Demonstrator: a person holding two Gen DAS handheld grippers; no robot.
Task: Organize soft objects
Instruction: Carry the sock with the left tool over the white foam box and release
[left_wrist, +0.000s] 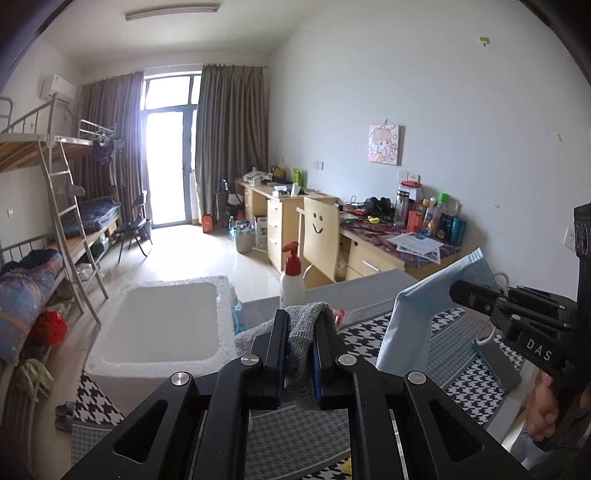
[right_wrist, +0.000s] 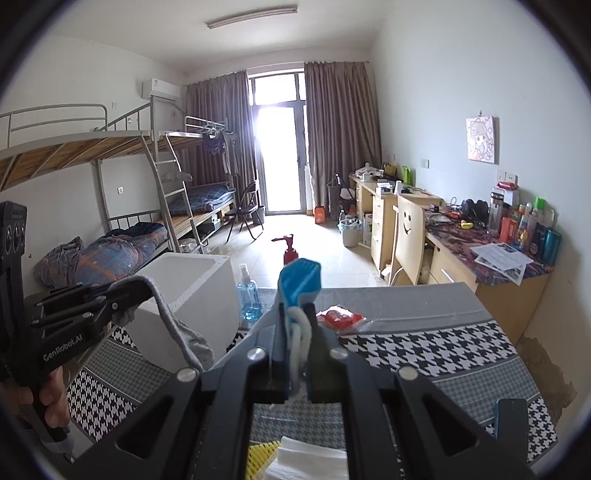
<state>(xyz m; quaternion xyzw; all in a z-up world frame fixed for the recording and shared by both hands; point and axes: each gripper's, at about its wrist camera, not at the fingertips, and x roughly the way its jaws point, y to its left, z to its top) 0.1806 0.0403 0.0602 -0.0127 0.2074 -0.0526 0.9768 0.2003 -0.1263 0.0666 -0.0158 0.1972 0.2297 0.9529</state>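
In the left wrist view my left gripper (left_wrist: 303, 322) is shut on a grey sock (left_wrist: 299, 343) that hangs between its fingers above the table. To its right, my right gripper (left_wrist: 458, 292) grips a light blue face mask (left_wrist: 421, 317), held up flat. The right wrist view shows the right gripper (right_wrist: 296, 311) shut on that face mask (right_wrist: 301, 282), seen edge-on, with its white ear loop (right_wrist: 298, 334) between the pads. At the left the left gripper (right_wrist: 146, 287) holds the drooping grey sock (right_wrist: 177, 325) in front of a white foam box (right_wrist: 207, 295).
The white foam box (left_wrist: 162, 325) stands open at the table's far left. A white pump bottle (left_wrist: 291, 282), a blue spray bottle (right_wrist: 249, 297) and a red packet (right_wrist: 338, 318) sit at the far edge of the houndstooth tablecloth (right_wrist: 424, 347). A yellow item (right_wrist: 260, 459) and white tissue (right_wrist: 310, 459) lie near.
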